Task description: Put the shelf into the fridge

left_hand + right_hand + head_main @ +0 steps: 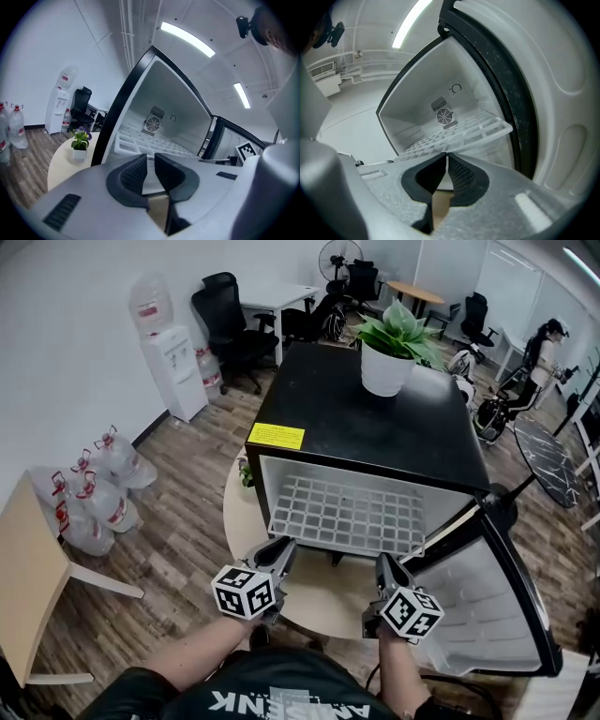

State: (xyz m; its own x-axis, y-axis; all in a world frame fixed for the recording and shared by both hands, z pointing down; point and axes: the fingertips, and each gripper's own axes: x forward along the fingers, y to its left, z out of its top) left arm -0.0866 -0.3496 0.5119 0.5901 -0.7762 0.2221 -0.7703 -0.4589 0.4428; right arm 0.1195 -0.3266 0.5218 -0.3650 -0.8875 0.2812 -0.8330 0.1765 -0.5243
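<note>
Right tongs: clenched on the front edge of the shelf, pads pinched on the white rim toward its right end.

Left tongs: released. There's a narrow gap between the pads, with a bit of white shelf rim showing in it at the left front corner. Pads aren't pressing it.

Shelf: white grid, roughly level, straight ahead of both tongs. Rear part is inside the fridge cavity, front edge at the tong tips.

Fan grille is on the back wall, dead ahead past the shelf.

Fridge door stands open, just right of the right tongs.

Potted plant is on the fridge top, above and beyond the tongs.

Fridge sits on a round table. Small flower pot is on it, left of the left tongs.

Tongs are side by side, near each other, not touching.
</note>
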